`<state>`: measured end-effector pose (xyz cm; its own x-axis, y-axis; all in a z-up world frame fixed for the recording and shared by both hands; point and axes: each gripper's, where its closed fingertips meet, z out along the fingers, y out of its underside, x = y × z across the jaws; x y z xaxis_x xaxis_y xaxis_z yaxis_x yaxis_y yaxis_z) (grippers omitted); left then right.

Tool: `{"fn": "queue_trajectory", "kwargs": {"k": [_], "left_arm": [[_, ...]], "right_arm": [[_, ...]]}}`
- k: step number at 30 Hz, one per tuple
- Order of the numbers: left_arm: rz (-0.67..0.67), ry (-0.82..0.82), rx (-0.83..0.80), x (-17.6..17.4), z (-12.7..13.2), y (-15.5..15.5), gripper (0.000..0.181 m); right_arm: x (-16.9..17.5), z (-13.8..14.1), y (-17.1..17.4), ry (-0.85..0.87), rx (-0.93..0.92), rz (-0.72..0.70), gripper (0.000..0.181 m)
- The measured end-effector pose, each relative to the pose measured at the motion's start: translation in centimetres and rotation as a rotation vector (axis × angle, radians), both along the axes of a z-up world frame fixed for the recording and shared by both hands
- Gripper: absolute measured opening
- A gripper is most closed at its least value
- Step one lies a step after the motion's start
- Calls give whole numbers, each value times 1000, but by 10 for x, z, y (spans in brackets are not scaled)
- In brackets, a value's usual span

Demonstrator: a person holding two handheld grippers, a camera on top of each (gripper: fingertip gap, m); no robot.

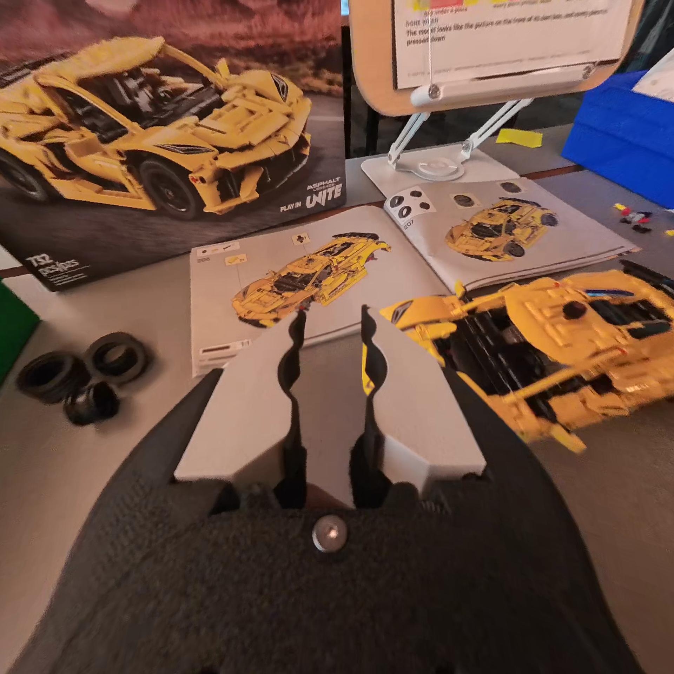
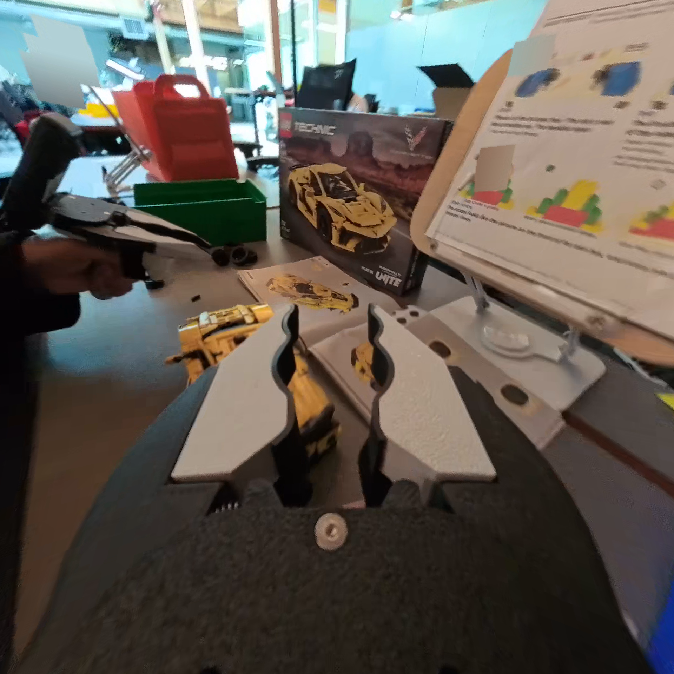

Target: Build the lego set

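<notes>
Both grippers, the left gripper and the right gripper, are open with nothing inside, and the yellow car sits wheel-less on the table beside the black tires, so a hard squeeze might pop bricks off.

A grey table stands in a bright room; behind it are glass walls and a black chair.
</notes>
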<state>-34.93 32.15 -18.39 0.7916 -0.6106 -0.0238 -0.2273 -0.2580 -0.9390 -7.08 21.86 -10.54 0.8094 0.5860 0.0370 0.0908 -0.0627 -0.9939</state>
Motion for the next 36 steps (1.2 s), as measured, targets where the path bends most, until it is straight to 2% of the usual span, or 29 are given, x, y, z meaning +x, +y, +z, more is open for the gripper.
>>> {"fn": "queue_trajectory", "kwargs": {"k": [2,5,7,9,11,13,16,19,22,27,29,36], "left_arm": [[5,-13,8,-15,2,-15,32],[66,-14,48,-35,-4,-25,32],[88,-58,20,-34,-14,-29,31],[97,-88,24,-27,-19,-32,31],[85,-51,40,-19,-26,-32,31],[60,5,66,-9,-31,-29,31],[25,45,32,3,-39,-27,31],[28,20,19,0,-42,-28,31],[26,-56,-52,-5,-45,-29,31],[38,-48,-35,-11,-45,-29,31],[37,-23,-20,-10,-46,-30,31],[13,-54,-77,-5,-48,-24,32]], "right_arm": [[12,-19,-32,33,16,-21,36],[22,-43,-55,87,51,-83,35],[21,-51,-60,144,71,-109,34],[15,-65,-62,70,41,-106,36],[10,-64,-62,74,53,-105,35],[8,-81,-58,23,-9,-112,36],[24,-98,-47,-31,-113,-234,38],[50,-101,-41,-9,-221,-478,37],[50,-108,-42,61,-279,-579,36],[39,-119,-35,-115,-264,-570,35],[39,-124,-36,-155,-279,-562,28],[41,-130,-34,-131,-306,-525,30]]}}
